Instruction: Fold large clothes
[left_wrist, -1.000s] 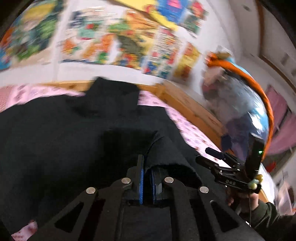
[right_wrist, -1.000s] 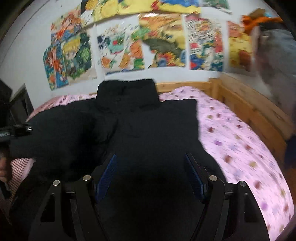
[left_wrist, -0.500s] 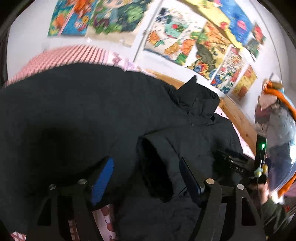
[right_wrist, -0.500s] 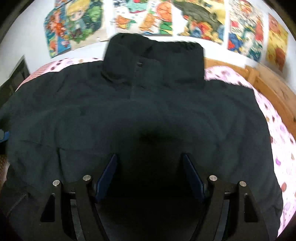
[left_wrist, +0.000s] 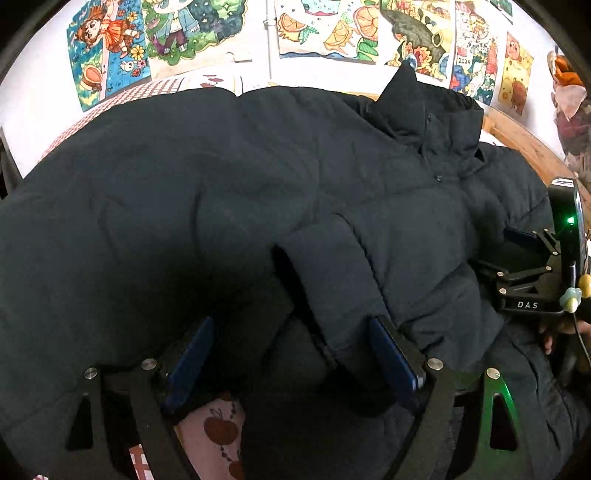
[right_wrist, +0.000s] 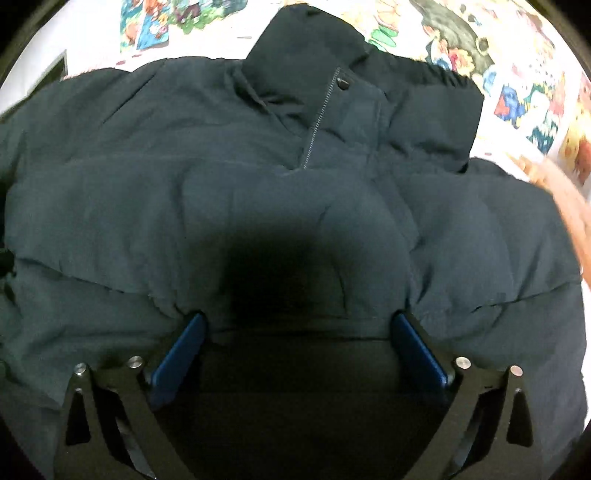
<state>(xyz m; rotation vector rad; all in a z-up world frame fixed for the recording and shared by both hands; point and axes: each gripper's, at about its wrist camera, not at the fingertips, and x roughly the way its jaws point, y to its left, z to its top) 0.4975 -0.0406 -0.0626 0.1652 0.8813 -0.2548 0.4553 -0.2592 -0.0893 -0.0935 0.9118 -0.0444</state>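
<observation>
**Operator:** On the bed (left_wrist: 218, 424), the black jacket (left_wrist: 258, 177) lies spread front-up, collar (right_wrist: 310, 62) toward the wall with the posters (left_wrist: 173, 37). A second ago my left gripper (left_wrist: 291, 354) was pinched shut on a fold of that cloth. Its jaws have just been opening, and the sleeve (left_wrist: 332, 288) now lies across the chest between the two blue pads (left_wrist: 391, 354), which do not press on it.

**Supervisor:** So the sleeve fold is released?

**Operator:** I judge it so. The sleeve rests on the jacket body on its own. That would make one side folded in; the rest of the fold is not yet done.

**Supervisor:** Report the right tool.

**Operator:** My right gripper (right_wrist: 295, 350) was half open half a second ago. Its jaws have just been opening and now stand at their widest. Jacket cloth fills the view between them and bunches against the pads (right_wrist: 181, 350). I see no pinched fold, so I read it as gripping nothing.

**Supervisor:** Pose of both hands?

**Operator:** Both point steeply down at the jacket and have come lower and nearer than a second ago, when more wall showed. From the left camera the right tool sits at the jacket's right edge, a hand (left_wrist: 554, 332) under it.

**Supervisor:** Risk?

**Operator:** Padded cloth may spring back; I expect the sleeve to need pressing flat.
</observation>
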